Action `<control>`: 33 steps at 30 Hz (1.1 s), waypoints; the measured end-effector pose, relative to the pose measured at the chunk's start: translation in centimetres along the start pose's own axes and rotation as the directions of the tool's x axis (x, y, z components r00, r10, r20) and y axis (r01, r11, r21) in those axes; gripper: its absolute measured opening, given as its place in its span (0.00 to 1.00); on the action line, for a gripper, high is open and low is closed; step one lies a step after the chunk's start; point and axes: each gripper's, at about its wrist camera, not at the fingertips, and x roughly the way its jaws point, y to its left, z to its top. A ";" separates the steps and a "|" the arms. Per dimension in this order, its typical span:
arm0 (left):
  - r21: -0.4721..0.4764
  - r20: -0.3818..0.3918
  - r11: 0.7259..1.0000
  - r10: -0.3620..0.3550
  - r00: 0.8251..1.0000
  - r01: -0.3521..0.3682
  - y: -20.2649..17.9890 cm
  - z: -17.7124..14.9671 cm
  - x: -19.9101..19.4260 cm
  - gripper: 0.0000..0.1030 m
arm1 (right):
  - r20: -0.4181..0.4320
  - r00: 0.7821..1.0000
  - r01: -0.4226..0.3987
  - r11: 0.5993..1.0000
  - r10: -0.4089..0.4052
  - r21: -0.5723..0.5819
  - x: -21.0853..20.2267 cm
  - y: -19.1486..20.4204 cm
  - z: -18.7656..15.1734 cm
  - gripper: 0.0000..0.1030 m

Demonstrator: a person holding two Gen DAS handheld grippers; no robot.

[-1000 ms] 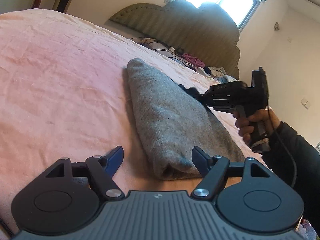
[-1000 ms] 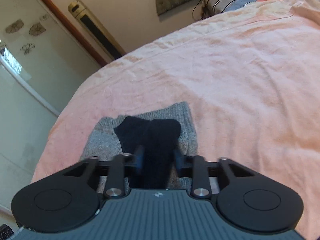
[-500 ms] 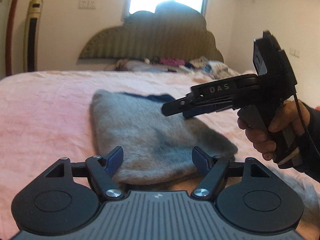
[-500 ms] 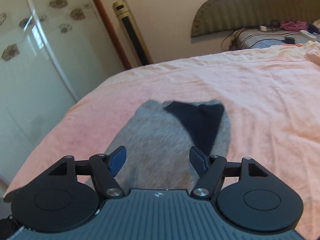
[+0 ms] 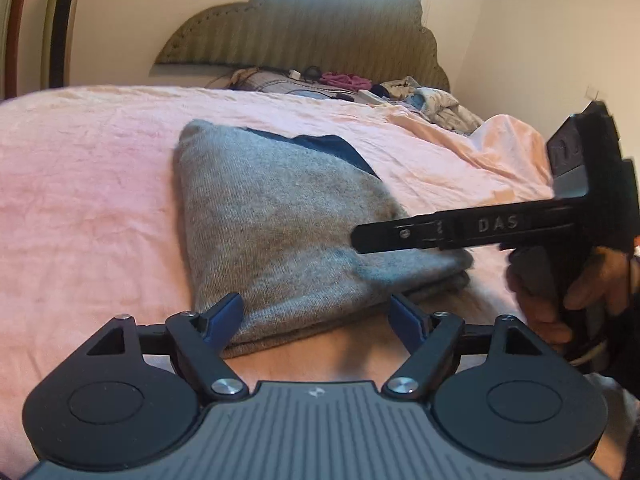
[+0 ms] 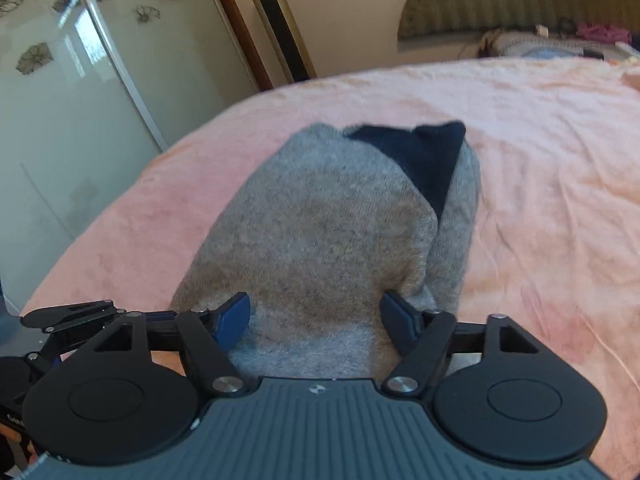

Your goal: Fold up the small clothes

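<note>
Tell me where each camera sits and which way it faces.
Left wrist: rides the left tool, open, facing the headboard over the folded grey garment; the right hand and its tool show.
Right wrist: rides the right tool, open, facing the glass door; the left tool's linkage shows at lower left.
Shared: garment, pink bedspread, headboard.

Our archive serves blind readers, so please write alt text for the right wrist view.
A folded gray garment with a dark navy piece at its far end lies on a pink bedspread, seen between the fingers of the open right claw. A glass door and a headboard stand behind.
</note>
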 end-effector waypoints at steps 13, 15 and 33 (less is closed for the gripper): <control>-0.044 -0.031 0.959 0.278 0.960 -0.279 -1.3 -2.9 -1.4 0.84 | 0.035 0.925 0.381 0.922 -0.379 -0.067 -3.6 3.1 -7.3 1.00; -0.010 -0.038 0.953 0.302 0.953 -0.302 -1.6 -3.0 -0.8 0.90 | 0.028 0.901 0.434 0.895 -0.433 -0.107 -2.5 3.8 -7.4 1.00; 0.012 -0.058 0.947 0.322 0.945 -0.322 -2.2 -3.0 -0.3 1.00 | 0.064 0.869 0.493 0.869 -0.491 -0.028 -2.1 4.4 -7.7 1.00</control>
